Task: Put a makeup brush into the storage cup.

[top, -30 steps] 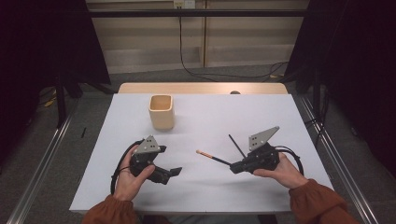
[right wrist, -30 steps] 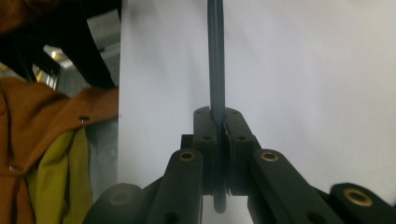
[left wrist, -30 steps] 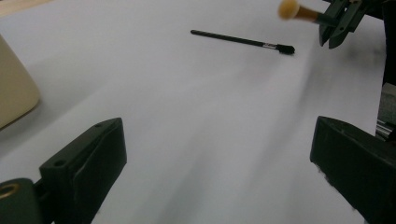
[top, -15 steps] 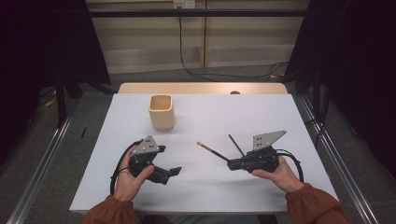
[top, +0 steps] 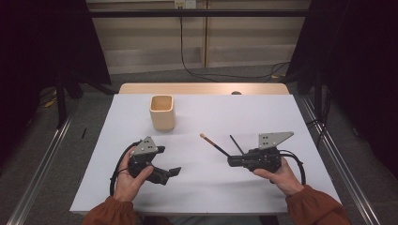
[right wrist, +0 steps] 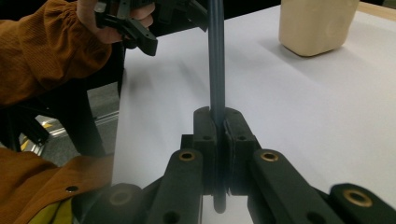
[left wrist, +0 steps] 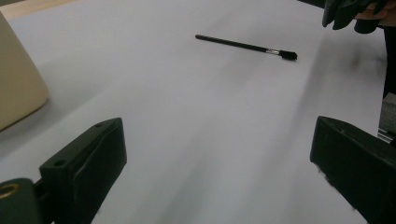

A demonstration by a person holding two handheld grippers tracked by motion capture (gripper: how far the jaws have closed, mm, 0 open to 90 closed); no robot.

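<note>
- The right hand-held gripper [top: 231,161] sits low over the near right of the counter [top: 281,112], its jaws pressed together on a thin dark stick [top: 215,144]; in the right gripper view the shaft [right wrist: 216,70] runs straight out from between the shut pads.
- The grip is near one end, so most of the stick pokes forward and left, its pale tip [top: 202,136] raised toward the middle of the counter. That hold likely lets the free end be aimed into something.
- The beige cup [top: 162,112] stands upright at the far left centre, mouth open upward, well apart from the tip; it looks like the natural target for the stick.
- A second black stick [top: 236,144] lies flat on the counter just beside the right hand-held gripper, probably waiting its turn.
- The left hand-held gripper [top: 174,172] rests near left with its jaws spread wide and nothing between them, kept out of the way.
</note>
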